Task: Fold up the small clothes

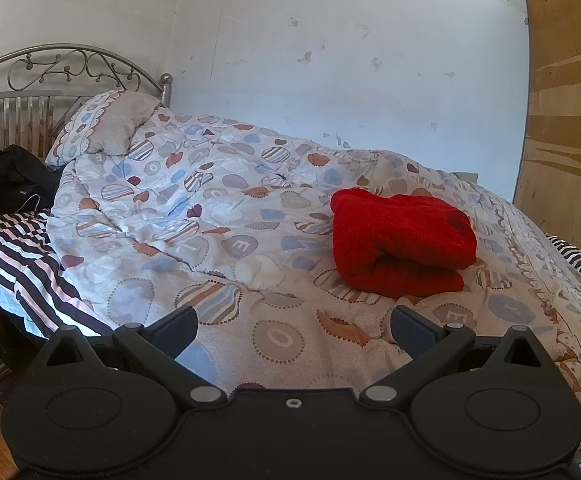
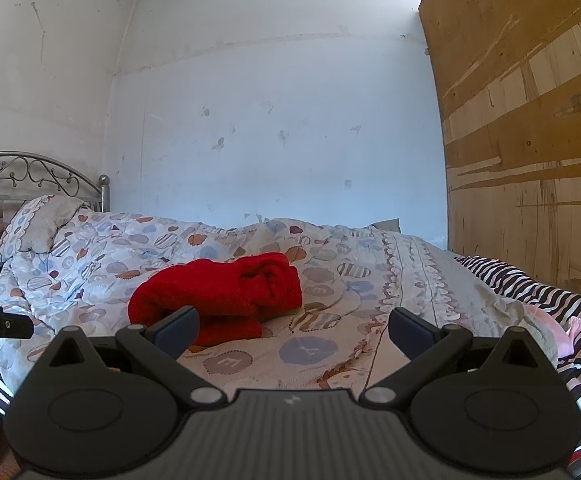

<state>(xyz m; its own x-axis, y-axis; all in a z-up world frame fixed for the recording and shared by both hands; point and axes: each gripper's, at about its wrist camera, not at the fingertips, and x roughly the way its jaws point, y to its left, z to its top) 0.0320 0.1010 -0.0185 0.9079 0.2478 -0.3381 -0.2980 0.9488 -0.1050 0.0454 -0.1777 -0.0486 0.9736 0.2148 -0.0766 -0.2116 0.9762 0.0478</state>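
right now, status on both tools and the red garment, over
Left tool open, empty. Right tool open, empty. Red garment lies folded on the quilt, untouched. Nothing in the way.

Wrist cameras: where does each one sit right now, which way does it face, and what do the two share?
Left wrist: on the left gripper, open above the quilt, facing the wall; red garment ahead, to its right.
Right wrist: on the right gripper, open, facing the same wall; red garment ahead, to its left; the other gripper's tip shows at the left edge.
Shared: garment, quilt, headboard, wooden board.
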